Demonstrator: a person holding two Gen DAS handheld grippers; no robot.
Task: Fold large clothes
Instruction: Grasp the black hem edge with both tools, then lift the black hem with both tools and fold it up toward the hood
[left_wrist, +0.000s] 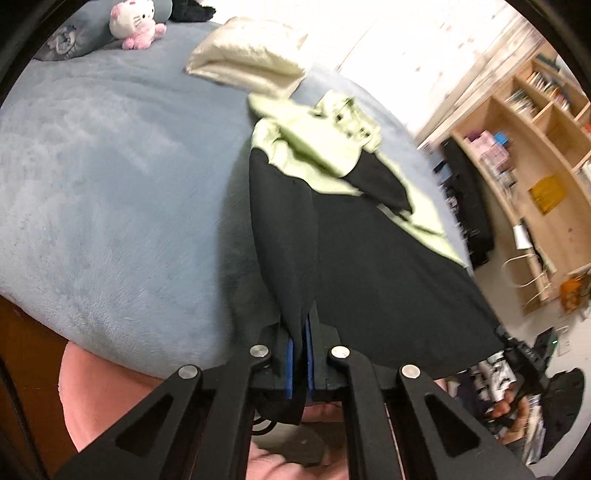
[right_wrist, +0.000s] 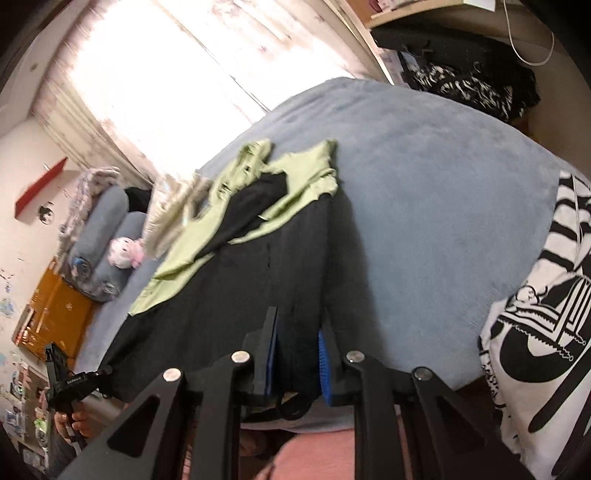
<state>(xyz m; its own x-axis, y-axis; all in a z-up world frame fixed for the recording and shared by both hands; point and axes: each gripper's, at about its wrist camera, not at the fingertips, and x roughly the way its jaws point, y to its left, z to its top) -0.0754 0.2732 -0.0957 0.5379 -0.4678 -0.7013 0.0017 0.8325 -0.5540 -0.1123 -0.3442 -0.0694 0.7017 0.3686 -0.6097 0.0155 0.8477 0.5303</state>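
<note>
On the plush blue bed (left_wrist: 110, 192), the black-and-green garment (left_wrist: 369, 258) stretches lengthwise away; left claw (left_wrist: 300, 354) and right claw (right_wrist: 297, 354) each pinch its matte black hem.

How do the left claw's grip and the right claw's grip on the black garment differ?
The left claw pinches a thin fold, jaws nearly touching; the right claw holds a thicker bunch, jaws wider apart. Both clamp the near hem of the black garment on the blue bed cover.
</note>
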